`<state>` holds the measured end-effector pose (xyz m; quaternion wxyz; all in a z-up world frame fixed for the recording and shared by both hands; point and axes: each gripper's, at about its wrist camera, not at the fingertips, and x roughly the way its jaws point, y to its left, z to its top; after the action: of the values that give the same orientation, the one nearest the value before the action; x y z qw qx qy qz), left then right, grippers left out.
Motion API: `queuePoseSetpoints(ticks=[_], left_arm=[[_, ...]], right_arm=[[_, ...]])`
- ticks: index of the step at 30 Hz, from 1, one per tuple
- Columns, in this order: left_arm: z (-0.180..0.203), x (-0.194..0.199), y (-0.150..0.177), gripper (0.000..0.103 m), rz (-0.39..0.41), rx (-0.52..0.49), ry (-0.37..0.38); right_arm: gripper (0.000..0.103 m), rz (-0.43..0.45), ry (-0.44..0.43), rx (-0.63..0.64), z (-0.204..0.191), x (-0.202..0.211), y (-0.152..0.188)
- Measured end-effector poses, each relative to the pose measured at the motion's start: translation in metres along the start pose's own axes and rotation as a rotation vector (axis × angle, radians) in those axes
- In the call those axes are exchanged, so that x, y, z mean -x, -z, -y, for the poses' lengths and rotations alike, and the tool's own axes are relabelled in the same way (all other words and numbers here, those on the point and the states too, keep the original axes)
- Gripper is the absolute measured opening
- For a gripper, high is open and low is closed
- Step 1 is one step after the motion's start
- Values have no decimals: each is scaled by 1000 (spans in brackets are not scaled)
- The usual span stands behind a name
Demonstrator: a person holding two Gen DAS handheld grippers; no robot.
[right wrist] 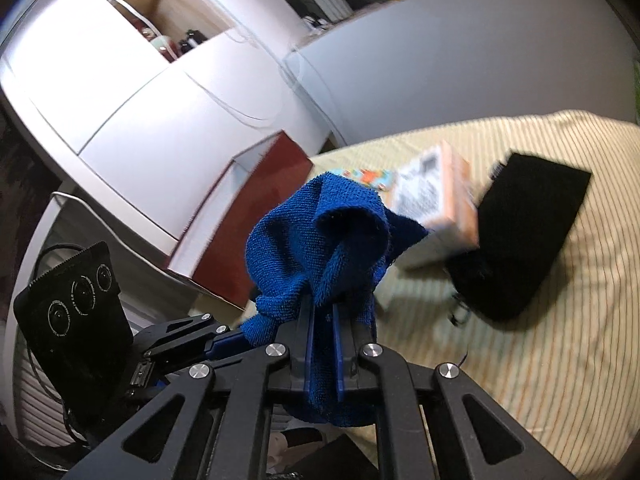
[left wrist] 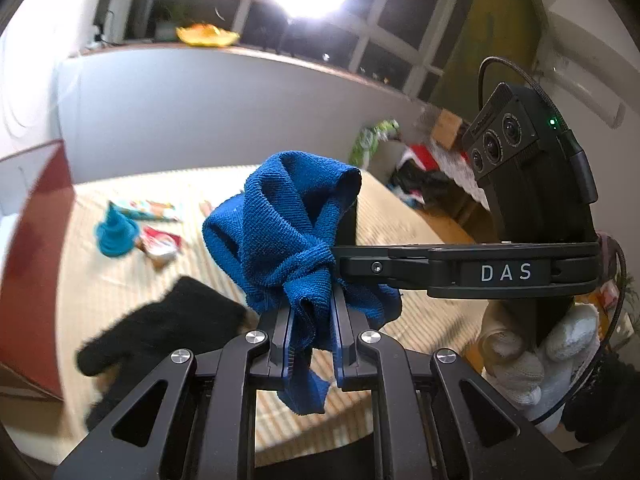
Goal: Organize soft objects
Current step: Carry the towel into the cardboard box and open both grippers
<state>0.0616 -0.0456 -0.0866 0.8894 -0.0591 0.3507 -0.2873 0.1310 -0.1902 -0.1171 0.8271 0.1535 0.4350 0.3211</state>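
Observation:
A blue terry cloth (left wrist: pixel 280 232) is bunched up and held in the air over the striped bed (left wrist: pixel 400 216) by both grippers. My left gripper (left wrist: pixel 312 316) is shut on its lower folds. My right gripper (right wrist: pixel 322 312) is shut on the same blue cloth (right wrist: pixel 320 236), and its body shows from the side in the left wrist view (left wrist: pixel 460 270). A black soft mitten (left wrist: pixel 160 328) lies on the bed, also seen in the right wrist view (right wrist: pixel 524 236). A small teal cloth (left wrist: pixel 116 236) lies farther back.
A dark red open box (right wrist: pixel 256 216) stands at the bed's edge beside white cabinets (right wrist: pixel 160 92). A blurred cardboard packet (right wrist: pixel 436 208) lies by the black mitten. Colourful packets (left wrist: pixel 156 224) lie near the teal cloth. Piled clothes (left wrist: pixel 420 176) sit beyond the bed's right side.

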Motion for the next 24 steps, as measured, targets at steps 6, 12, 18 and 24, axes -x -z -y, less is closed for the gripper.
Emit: queuePoseSetpoints(ticks=[6, 12, 18, 24], left_arm=[[-32, 45, -16, 11, 92, 15, -71], [-71, 90, -25, 11, 177, 33, -181], [-121, 129, -29, 11, 243, 86, -282], [-172, 145, -23, 11, 252, 161, -364]], right_arm=[[9, 2, -31, 111, -52, -11, -27], [9, -11, -67, 243, -116, -47, -59], [9, -40, -117, 343, -175, -92, -84], [9, -90, -129, 396, -216, -146, -99]])
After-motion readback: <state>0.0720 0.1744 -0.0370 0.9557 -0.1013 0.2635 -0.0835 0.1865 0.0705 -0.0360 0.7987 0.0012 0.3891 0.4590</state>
